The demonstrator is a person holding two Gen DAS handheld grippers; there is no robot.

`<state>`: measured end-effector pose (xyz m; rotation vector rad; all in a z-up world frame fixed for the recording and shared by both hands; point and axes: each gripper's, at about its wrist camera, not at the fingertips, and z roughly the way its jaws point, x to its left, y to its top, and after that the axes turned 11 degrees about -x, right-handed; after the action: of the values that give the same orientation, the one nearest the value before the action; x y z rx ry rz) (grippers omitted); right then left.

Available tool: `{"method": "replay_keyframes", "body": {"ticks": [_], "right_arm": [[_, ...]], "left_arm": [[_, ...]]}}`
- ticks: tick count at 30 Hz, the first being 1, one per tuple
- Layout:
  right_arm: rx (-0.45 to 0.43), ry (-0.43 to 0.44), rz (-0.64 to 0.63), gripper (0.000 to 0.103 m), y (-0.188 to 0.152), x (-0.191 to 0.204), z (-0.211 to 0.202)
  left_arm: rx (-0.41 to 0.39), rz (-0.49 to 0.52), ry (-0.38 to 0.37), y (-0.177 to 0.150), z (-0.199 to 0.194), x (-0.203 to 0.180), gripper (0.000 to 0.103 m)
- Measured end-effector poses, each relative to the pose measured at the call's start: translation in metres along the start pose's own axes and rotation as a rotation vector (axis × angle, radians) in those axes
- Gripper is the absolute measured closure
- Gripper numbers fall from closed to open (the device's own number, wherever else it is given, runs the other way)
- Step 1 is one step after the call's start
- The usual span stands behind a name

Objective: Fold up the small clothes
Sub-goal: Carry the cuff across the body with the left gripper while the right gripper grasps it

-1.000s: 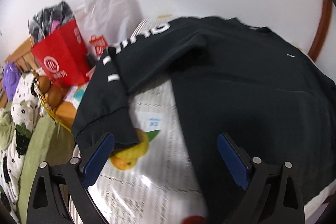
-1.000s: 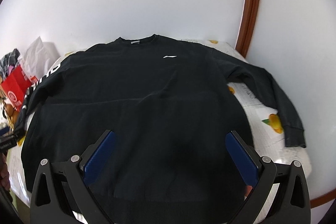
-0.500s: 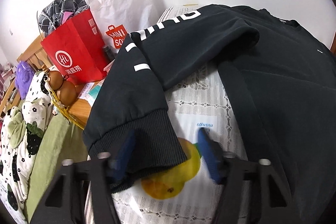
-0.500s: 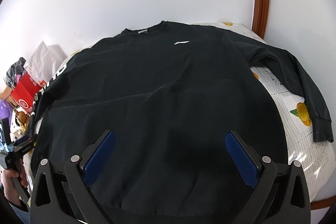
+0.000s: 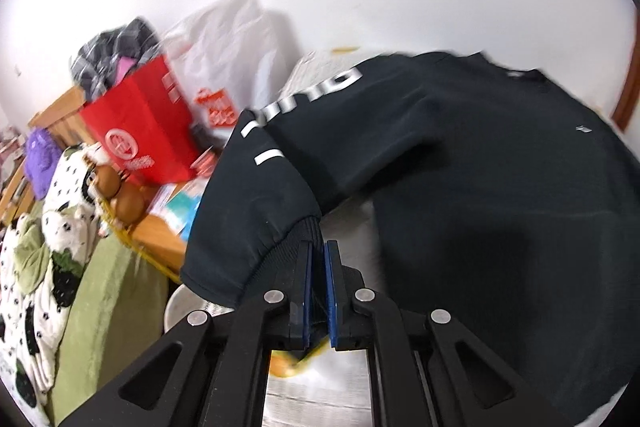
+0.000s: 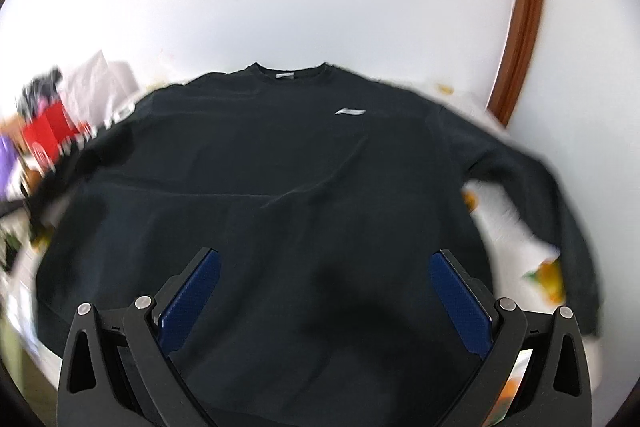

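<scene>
A: Left gripper (image 5: 317,259) is clamped right down on the ribbed cuff (image 5: 296,239) of the black sweatshirt (image 5: 480,187), blue pads nearly together with the knit pinched between them, low in the centre of the left wrist view.

B: And the sleeve (image 5: 280,155) runs up from that cuff toward the upper middle of the frame, white lettering along it, bending where it meets the shoulder.

A: Right. The body of the sweatshirt fills the right half there, lying over a white patterned cover (image 5: 320,391) with a yellow fruit print showing just under the gripper.

B: Over on the right wrist view, the right gripper (image 6: 325,291) is spread wide, holding nothing, hovering over the lower part of the sweatshirt (image 6: 280,187).

A: Garment is laid out front up, collar (image 6: 288,73) at upper centre, small white logo (image 6: 350,112) on the chest, the other sleeve (image 6: 560,195) trailing down the right edge.

B: Clutter on the left side of the left view: a red paper bag (image 5: 140,131), a white plastic bag (image 5: 232,39) behind it, a spotted cloth (image 5: 60,187) at the far left. Everything's a bit blurred.
</scene>
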<state>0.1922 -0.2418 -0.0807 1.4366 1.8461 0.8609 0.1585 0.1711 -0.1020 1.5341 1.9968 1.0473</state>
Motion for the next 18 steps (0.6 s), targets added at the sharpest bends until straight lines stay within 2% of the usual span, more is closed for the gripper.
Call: {"method": "replay_keyframes", "body": {"ticks": [2,7,11,15,18], "right_arm": [[-0.017,-0.045,-0.086,0.000,-0.001,-0.001,-0.007],[-0.027,-0.045,-0.123,0.000,-0.012,-0.015,-0.019],[-0.034,-0.051,-0.095,0.000,-0.024,-0.031,-0.024],[-0.044,-0.112,-0.045,0.000,-0.031,-0.053,-0.024],[-0.042,-0.123,0.013,0.000,-0.033,-0.073,-0.022]], "left_arm": [[-0.024,0.014,-0.036,0.010,-0.011,-0.018,0.097],[-0.059,0.045,-0.150,0.033,-0.027,-0.071,0.097],[-0.089,0.072,-0.238,0.050,-0.035,-0.119,0.097],[-0.108,0.101,-0.309,0.065,-0.038,-0.170,0.097],[-0.126,0.122,-0.363,0.073,-0.037,-0.208,0.097]]}}
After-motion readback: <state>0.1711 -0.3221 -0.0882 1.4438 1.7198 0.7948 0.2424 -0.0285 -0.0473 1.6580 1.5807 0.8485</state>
